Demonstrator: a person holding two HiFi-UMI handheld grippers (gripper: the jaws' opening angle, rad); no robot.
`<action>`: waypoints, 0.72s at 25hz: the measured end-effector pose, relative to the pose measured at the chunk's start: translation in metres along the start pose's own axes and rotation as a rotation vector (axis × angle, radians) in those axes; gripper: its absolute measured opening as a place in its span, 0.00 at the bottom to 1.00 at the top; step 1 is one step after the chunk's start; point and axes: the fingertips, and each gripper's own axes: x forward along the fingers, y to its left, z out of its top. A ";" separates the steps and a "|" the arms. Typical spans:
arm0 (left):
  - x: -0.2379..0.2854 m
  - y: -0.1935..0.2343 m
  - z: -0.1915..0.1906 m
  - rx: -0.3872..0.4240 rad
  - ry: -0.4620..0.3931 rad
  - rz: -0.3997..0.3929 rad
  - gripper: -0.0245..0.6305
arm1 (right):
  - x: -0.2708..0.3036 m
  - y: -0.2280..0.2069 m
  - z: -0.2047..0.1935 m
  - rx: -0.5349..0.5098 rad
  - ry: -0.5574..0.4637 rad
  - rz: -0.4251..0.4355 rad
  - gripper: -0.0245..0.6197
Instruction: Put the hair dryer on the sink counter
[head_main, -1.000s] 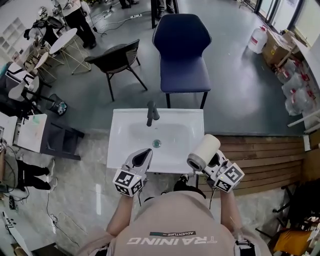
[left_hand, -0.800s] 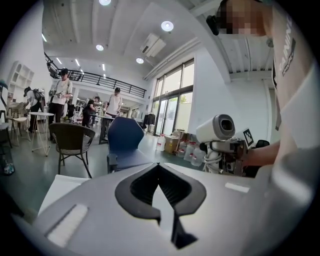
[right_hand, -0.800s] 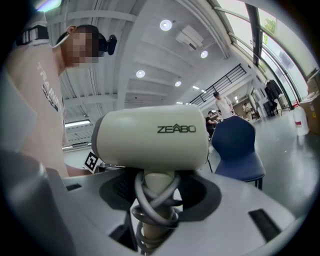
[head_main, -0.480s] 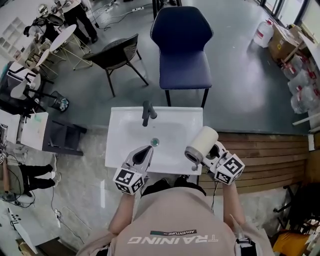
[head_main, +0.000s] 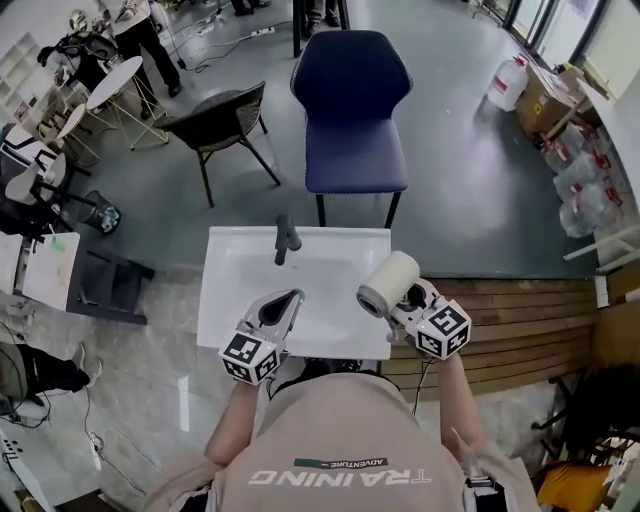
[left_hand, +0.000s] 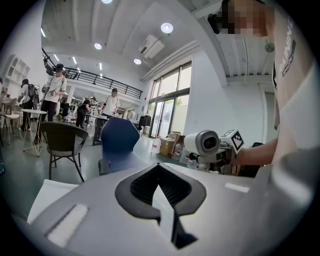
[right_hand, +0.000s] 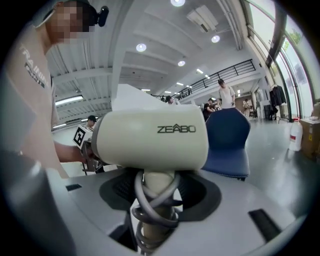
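Right tongs (head_main: 408, 300) clamp the hair dryer (head_main: 388, 284) by its handle, over the sink tabletop (head_main: 215, 250) near its right edge. Left tongs (head_main: 279, 308) together, empty. Best lowered flat, cord (right_hand: 150, 200) kept tucked.

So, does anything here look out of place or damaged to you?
Nothing spilled or broken. The odd part is the setting: the white sink stands alone on an open floor, a blue chair just behind it. The right gripper holds the hair dryer, cord coiled round its handle.
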 end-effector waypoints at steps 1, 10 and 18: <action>0.000 0.000 0.000 -0.001 -0.006 -0.003 0.05 | 0.003 -0.004 -0.002 -0.006 0.028 -0.006 0.37; -0.040 0.037 -0.006 -0.049 -0.043 0.013 0.05 | 0.073 -0.020 -0.023 -0.115 0.289 0.001 0.37; -0.073 0.068 -0.012 -0.075 -0.080 0.082 0.05 | 0.133 -0.043 -0.082 -0.149 0.687 0.116 0.37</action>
